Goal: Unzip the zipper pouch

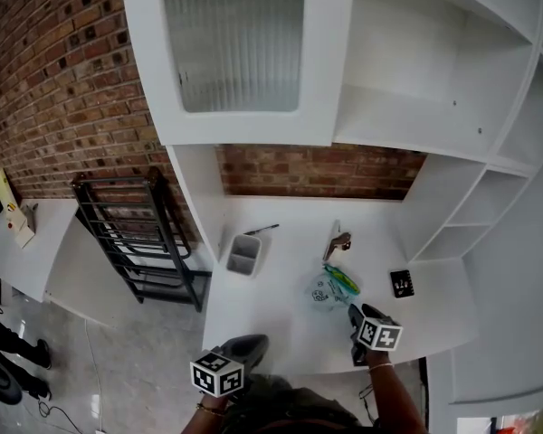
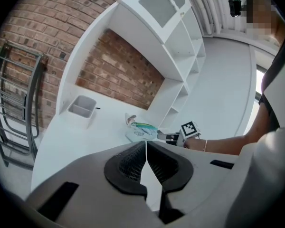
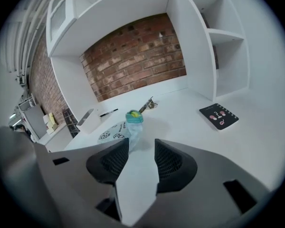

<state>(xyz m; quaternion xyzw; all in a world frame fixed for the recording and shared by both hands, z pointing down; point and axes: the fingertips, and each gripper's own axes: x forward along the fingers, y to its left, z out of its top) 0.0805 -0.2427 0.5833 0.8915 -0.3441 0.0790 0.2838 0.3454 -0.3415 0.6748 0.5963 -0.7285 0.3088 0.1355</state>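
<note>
The right gripper (image 3: pixel 141 142) hovers over the white desk (image 3: pixel 190 103), jaws partly open with nothing gripped between them. The teal-topped zipper pouch (image 3: pixel 126 127) lies on the desk just beyond the jaw tips at 11 o'clock. A black notebook (image 3: pixel 219 116) lies at 2 o'clock. The left gripper (image 2: pixel 146 145), jaws closed and empty, is held at the desk's near edge, with a grey bin (image 2: pixel 82 109) at its 11 o'clock.
</note>
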